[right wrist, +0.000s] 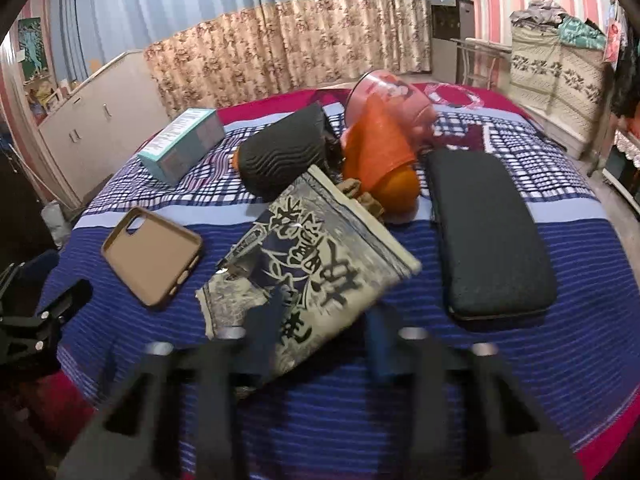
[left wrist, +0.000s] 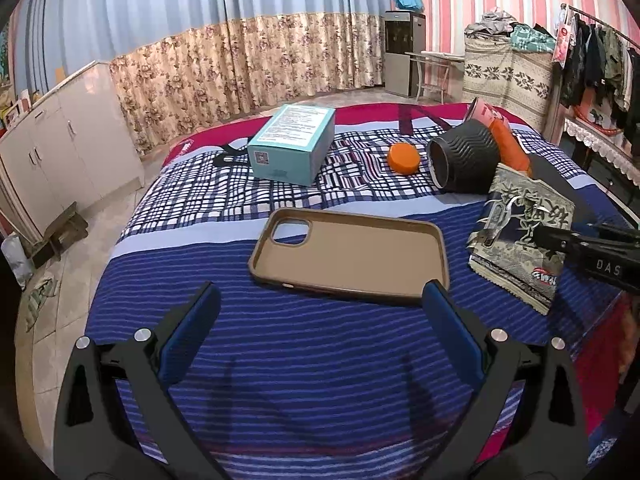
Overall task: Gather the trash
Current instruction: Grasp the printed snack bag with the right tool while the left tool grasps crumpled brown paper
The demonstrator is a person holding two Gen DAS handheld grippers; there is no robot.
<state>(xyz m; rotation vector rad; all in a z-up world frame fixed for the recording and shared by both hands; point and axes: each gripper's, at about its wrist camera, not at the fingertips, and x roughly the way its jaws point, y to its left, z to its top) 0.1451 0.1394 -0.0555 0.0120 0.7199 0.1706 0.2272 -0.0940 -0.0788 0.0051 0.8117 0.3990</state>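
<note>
Meanwhile the right gripper [right wrist: 320, 320] is straddling the snack packet [right wrist: 304, 256] mid-frame, grip unclear; the left gripper [left wrist: 320, 300] is gaping before the phone case [left wrist: 352, 254].

Dim indoor light; fisheye-bent edges; right wrist view motion-blurred near bottom

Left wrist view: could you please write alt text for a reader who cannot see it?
The open left gripper hovers over a striped blue bedspread, just short of an empty tan phone case. Behind lie a teal box, an orange lid and a black ribbed cup on its side.
</note>
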